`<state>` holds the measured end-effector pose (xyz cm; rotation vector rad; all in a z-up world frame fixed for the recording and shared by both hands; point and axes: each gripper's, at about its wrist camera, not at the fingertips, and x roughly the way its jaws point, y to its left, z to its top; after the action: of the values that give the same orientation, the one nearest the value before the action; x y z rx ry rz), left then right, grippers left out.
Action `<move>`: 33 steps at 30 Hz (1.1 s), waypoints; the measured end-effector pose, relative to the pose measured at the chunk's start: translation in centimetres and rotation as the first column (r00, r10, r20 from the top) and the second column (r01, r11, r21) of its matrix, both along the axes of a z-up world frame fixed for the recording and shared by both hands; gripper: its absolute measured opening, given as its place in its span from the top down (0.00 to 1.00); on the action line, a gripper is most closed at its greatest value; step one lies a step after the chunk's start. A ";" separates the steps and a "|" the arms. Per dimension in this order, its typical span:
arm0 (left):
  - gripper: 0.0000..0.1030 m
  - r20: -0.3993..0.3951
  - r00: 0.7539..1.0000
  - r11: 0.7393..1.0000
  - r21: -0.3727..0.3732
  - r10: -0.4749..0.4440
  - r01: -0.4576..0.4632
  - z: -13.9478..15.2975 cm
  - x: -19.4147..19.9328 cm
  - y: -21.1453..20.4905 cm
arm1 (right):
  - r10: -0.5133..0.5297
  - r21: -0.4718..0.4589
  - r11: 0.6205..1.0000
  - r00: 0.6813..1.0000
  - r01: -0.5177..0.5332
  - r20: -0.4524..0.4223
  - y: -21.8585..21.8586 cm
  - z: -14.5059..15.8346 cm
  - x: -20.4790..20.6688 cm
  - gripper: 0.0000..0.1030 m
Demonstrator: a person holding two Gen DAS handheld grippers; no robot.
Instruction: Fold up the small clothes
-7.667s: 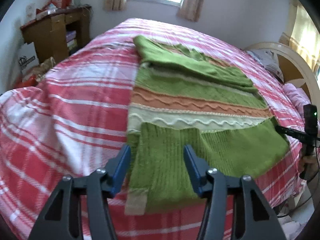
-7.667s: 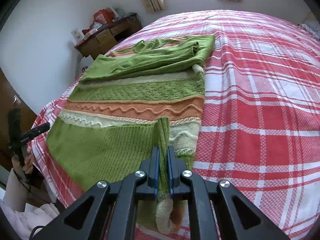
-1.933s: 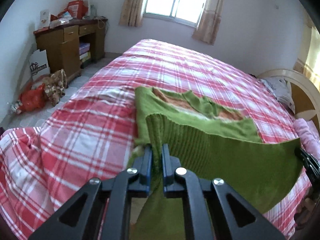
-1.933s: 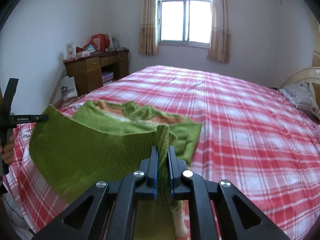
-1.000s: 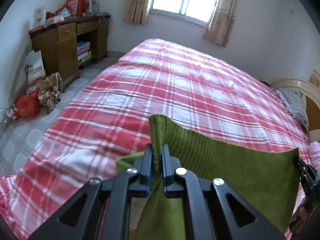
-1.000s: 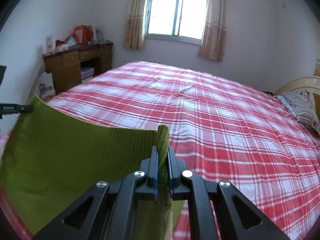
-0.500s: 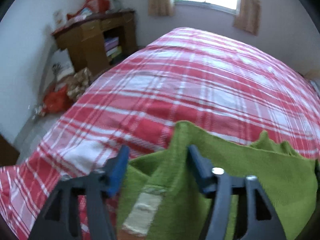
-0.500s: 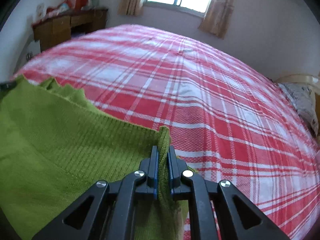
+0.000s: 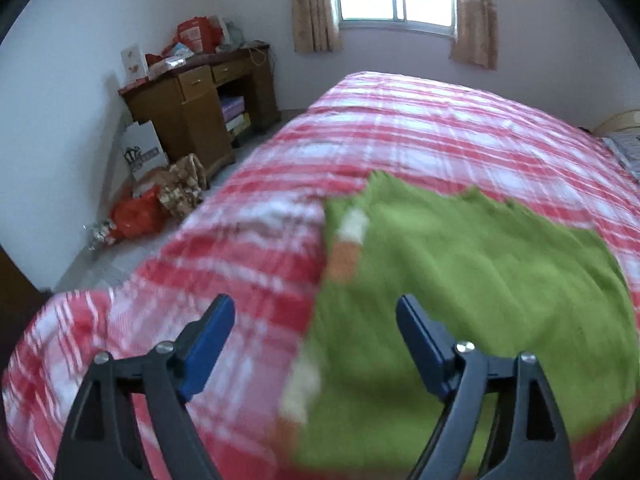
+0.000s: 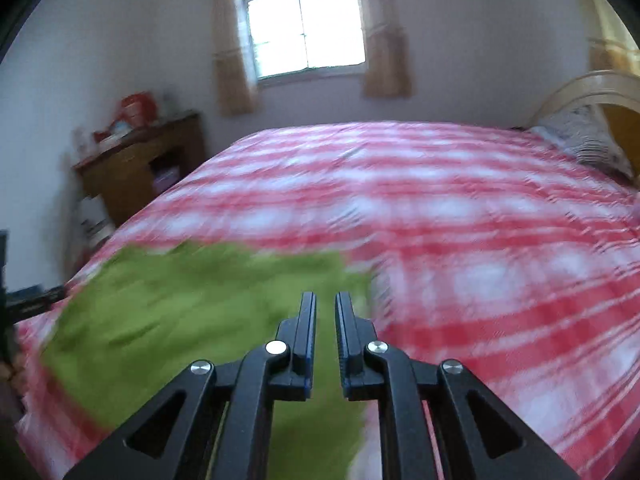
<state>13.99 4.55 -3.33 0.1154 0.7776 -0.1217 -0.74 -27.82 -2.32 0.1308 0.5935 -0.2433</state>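
Observation:
A green knit sweater (image 9: pixel 460 276) lies folded over on the red plaid bed (image 9: pixel 420 128), with cream and orange stripes showing at its left edge. My left gripper (image 9: pixel 316 320) is wide open and empty, above the sweater's left edge. In the right wrist view the sweater (image 10: pixel 192 304) lies at the lower left. My right gripper (image 10: pixel 325 312) has its fingers a small gap apart with nothing between them, above the sweater's right part. Both views are blurred by motion.
A wooden desk (image 9: pixel 192 108) with clutter stands by the left wall, with bags (image 9: pixel 160 200) on the floor beside it. A pillow (image 10: pixel 584 140) and headboard (image 10: pixel 592 88) are at the right. The window (image 10: pixel 304 28) is behind the bed.
Both grippers let go of the sweater's hem after carrying it over the rest. The left opened wide first, then the right opened slightly. Both have pulled back and the sweater lies flat.

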 end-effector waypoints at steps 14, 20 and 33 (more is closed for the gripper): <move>0.01 -0.087 0.993 0.996 -0.038 0.079 -0.083 -5.0 -5.0 3.1 | 0.020 0.129 0.992 0.990 -0.002 -0.137 2.6 -7.5 -1.3 0.90; 0.02 -0.094 0.981 0.979 -0.100 0.169 -0.178 -4.9 -6.4 5.9 | 0.022 0.147 0.989 0.993 -0.004 -0.120 2.1 -7.6 -1.4 0.90; 0.28 -0.157 0.980 0.870 -0.459 0.119 -0.179 -5.3 -1.8 3.2 | 0.017 0.111 0.994 0.992 -0.003 -0.123 2.9 -7.4 -1.5 0.90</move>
<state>12.16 7.77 -8.62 -0.4213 0.8584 -0.1696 -2.27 -24.88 -9.69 0.2214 0.7311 -0.2096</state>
